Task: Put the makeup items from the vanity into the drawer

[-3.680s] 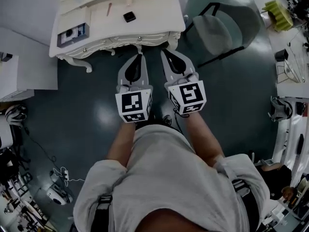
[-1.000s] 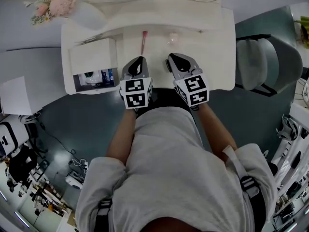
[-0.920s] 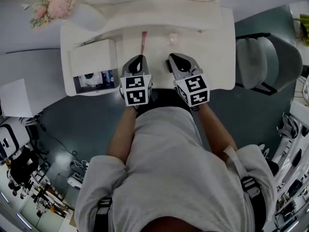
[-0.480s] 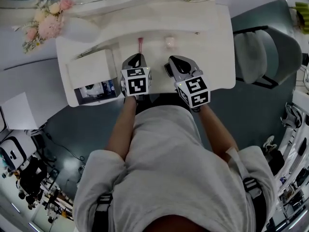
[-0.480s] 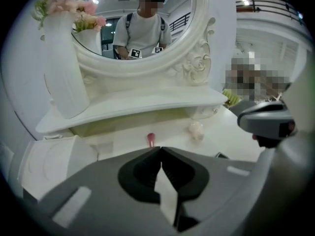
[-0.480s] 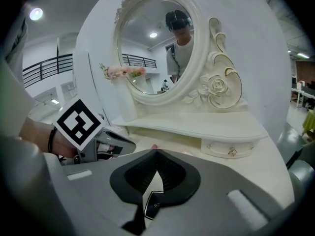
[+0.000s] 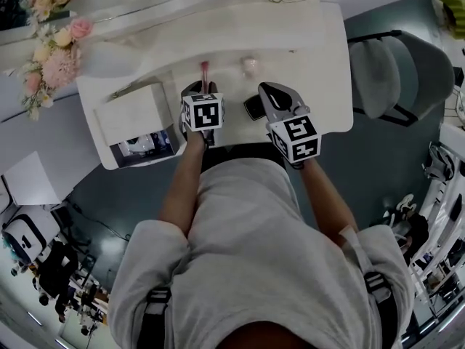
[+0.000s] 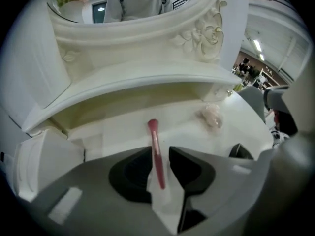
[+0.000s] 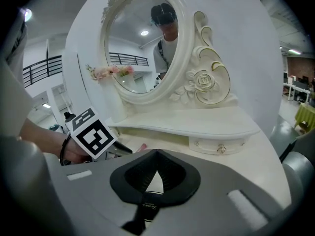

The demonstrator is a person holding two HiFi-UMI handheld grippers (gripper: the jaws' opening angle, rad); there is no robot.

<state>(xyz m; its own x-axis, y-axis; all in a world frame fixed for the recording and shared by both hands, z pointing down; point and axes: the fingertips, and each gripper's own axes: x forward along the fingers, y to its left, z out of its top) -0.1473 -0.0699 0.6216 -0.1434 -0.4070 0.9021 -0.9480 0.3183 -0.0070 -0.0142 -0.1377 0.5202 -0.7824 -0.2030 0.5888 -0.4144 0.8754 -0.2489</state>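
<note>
A pink makeup brush [image 8: 156, 154] lies on the white vanity top [image 7: 305, 57], handle toward me. My left gripper [image 8: 160, 151] points steeply down over it; its jaws have just been opening and stand a little apart with the handle between them, not pressed. In the head view the brush [image 7: 204, 70] pokes out past the left gripper [image 7: 197, 87]. A pale pink puff [image 7: 249, 65] lies to its right. A black compact [image 7: 252, 106] sits beside my right gripper [image 7: 266, 88], which is shut and holds nothing [image 9: 156, 154].
At the vanity's left a drawer [image 7: 142, 145] stands open under a white box [image 7: 131, 115], with several items inside. Flowers [image 7: 54, 42] stand at the far left. An oval mirror [image 9: 142, 48] rises behind a small knobbed drawer [image 9: 216, 144]. A grey chair [image 7: 407, 57] stands on the right.
My left gripper has dropped and tipped steeply down onto the near end of the brush. The right gripper has edged forward beside the black compact.
</note>
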